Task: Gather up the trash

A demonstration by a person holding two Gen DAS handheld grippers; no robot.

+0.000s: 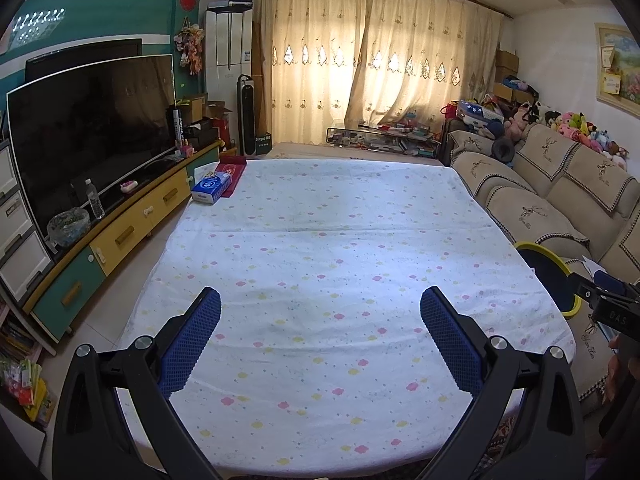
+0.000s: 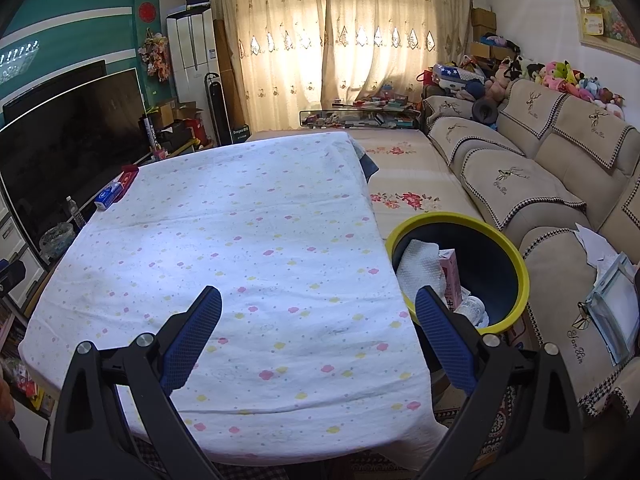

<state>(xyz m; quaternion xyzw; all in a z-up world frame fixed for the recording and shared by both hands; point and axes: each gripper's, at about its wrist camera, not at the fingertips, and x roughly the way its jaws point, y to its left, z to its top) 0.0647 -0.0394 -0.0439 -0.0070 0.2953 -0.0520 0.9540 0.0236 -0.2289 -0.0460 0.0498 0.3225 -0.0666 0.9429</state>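
A yellow-rimmed dark bin [image 2: 516, 264] stands beside the table's right edge; in the left wrist view the bin [image 1: 548, 276] peeks out at the right. Inside it lie a crumpled white paper towel [image 2: 420, 268], a pink carton [image 2: 450, 272] and a small white bottle [image 2: 474, 308]. My right gripper [image 2: 318, 306] hovers open over the table's near right part, its right finger just in front of the bin. My left gripper [image 1: 320, 306] is open above the flowered tablecloth [image 1: 320, 240], with nothing between its fingers.
A blue tissue box [image 1: 210, 188] and a red case [image 1: 232, 170] lie at the table's far left corner. A TV cabinet [image 1: 120, 236] with a television runs along the left. A beige sofa [image 2: 540, 184] lines the right, with papers [image 2: 608, 280] on its seat.
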